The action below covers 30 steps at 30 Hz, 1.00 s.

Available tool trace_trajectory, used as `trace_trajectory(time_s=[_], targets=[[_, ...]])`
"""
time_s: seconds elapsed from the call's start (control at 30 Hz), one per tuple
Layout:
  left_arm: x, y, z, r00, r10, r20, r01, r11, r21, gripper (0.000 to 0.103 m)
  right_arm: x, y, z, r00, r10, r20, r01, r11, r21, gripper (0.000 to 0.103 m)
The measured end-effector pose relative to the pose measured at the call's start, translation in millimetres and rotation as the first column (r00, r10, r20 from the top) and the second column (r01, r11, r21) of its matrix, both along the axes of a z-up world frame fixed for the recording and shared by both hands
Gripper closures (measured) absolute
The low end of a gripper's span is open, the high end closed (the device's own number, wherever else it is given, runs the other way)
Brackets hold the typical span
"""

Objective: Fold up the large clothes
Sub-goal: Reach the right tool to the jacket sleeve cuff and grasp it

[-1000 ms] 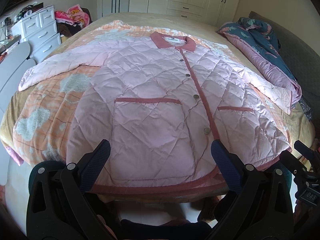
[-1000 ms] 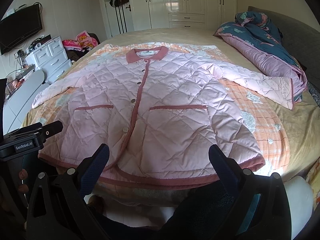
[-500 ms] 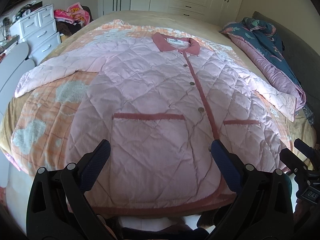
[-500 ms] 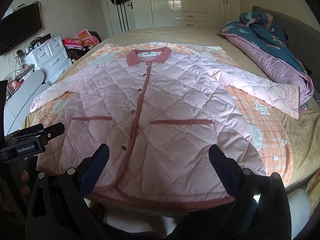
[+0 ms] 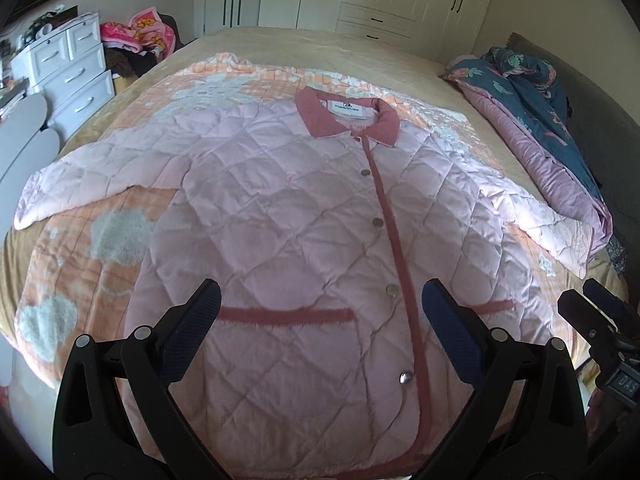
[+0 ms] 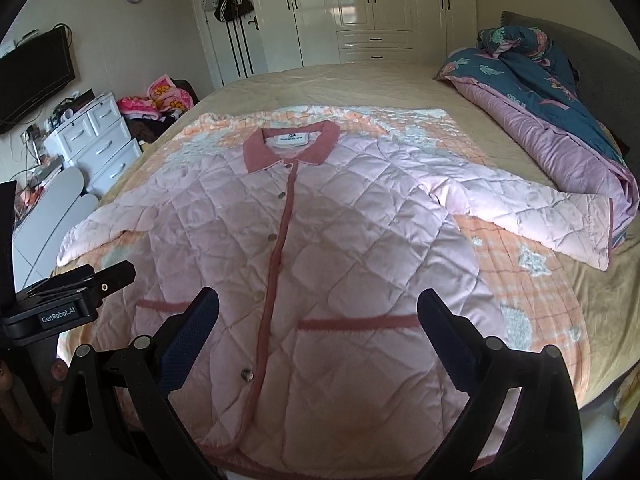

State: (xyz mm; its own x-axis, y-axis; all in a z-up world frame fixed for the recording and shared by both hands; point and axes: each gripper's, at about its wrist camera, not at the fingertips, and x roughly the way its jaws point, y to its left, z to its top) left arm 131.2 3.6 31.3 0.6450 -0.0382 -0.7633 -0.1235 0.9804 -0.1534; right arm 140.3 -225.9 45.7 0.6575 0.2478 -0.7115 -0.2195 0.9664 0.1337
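Note:
A pink quilted jacket (image 5: 304,216) with a darker pink collar, placket and pocket trims lies flat and buttoned on the bed, sleeves spread out to both sides; it also shows in the right wrist view (image 6: 344,240). My left gripper (image 5: 320,300) is open and empty, hovering above the jacket's lower left front. My right gripper (image 6: 318,308) is open and empty above the lower right front. The other gripper's body shows at the edge of each view. The jacket's bottom hem is partly hidden behind my fingers.
An orange checked blanket (image 5: 80,264) lies under the jacket on the tan bed (image 6: 360,84). A rolled blue and purple quilt (image 6: 552,120) lies at the right. White drawers (image 5: 72,68) stand left of the bed, wardrobes (image 6: 360,12) at the far wall.
Both grippers have moved forward over the jacket from the bed's foot edge. The hem, earlier between the fingertips, now sits low behind them. Jaws stay open.

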Motion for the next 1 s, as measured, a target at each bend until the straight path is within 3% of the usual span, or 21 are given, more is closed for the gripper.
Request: trace_trajectory(time_s=[0.47,1.0], targets=[[64,-17,15,1.000,-0.014,0.009,0.014,1.000,-0.008,0.009,58,-31,9,0.997,-0.075,-0.004,0.075,0.997,0.031,0.004],[132,-61,4,0.999,-0.048,-0.022,0.048,0.999,0.009,0.009,113,-104,2,0.972,-0.235,-0.006,0.235,0.969,0.071,0.004]])
